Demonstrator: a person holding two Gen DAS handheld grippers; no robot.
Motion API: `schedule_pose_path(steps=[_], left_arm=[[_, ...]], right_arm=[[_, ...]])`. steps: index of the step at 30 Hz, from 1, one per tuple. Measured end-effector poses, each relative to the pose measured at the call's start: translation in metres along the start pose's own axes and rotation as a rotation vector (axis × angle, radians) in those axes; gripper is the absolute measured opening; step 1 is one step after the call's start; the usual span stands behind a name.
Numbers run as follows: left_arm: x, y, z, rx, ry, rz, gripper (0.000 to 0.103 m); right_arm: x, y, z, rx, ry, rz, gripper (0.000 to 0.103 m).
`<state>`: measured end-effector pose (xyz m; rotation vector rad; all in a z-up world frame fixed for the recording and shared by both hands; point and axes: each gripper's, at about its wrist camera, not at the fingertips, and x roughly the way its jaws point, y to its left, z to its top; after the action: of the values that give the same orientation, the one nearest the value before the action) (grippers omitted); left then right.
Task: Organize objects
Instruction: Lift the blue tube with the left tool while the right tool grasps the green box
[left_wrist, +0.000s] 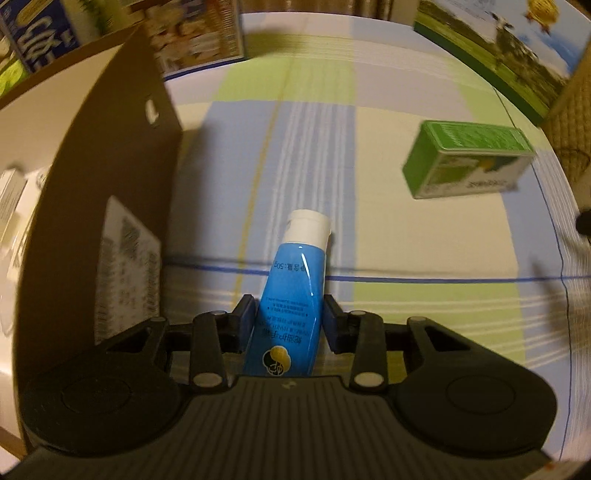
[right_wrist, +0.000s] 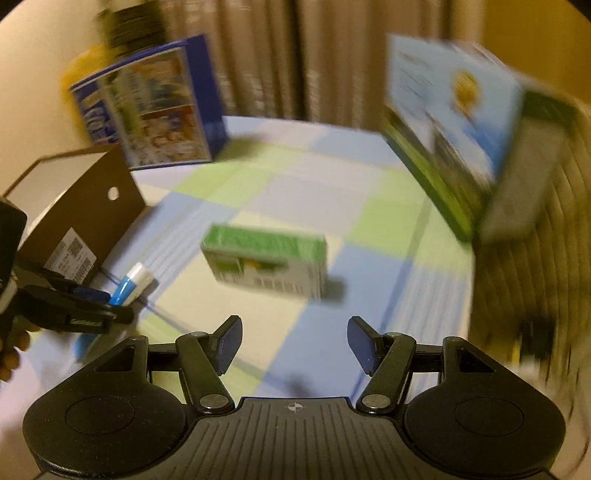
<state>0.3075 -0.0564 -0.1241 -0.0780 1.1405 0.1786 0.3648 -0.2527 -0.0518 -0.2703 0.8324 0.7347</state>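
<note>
My left gripper (left_wrist: 290, 314) is shut on a blue tube (left_wrist: 291, 295) with a white cap, which points away from me above the checked cloth. The right wrist view shows the same tube (right_wrist: 131, 286) at the left, held by the left gripper (right_wrist: 110, 306). A small green box (left_wrist: 467, 158) lies on the cloth to the right of the tube; in the right wrist view this green box (right_wrist: 267, 258) sits ahead of my right gripper (right_wrist: 293, 345). The right gripper is open, with nothing between its fingers. An open brown cardboard box (left_wrist: 107, 177) stands just left of the tube.
A blue printed carton (right_wrist: 155, 107) stands at the back left and a large sky-and-grass carton (right_wrist: 454, 125) at the back right. A checked cloth (right_wrist: 303, 184) covers the surface. Curtains hang behind. A hand (right_wrist: 11, 354) shows at the left edge.
</note>
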Motion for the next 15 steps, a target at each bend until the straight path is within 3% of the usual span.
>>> schedule_pose_path(steps=[4, 8, 15], left_arm=[[-0.002, 0.005, -0.002, -0.017, 0.001, -0.006, 0.034], [-0.003, 0.007, -0.004, -0.027, 0.001, -0.014, 0.034], [0.000, 0.012, -0.004, -0.025, -0.005, -0.023, 0.036]], right_arm=[[0.026, -0.001, 0.027, -0.151, -0.022, 0.069, 0.061], [0.051, 0.006, 0.043, -0.336, 0.018, 0.121, 0.061], [0.087, 0.023, 0.049, -0.625, 0.105, 0.128, 0.061]])
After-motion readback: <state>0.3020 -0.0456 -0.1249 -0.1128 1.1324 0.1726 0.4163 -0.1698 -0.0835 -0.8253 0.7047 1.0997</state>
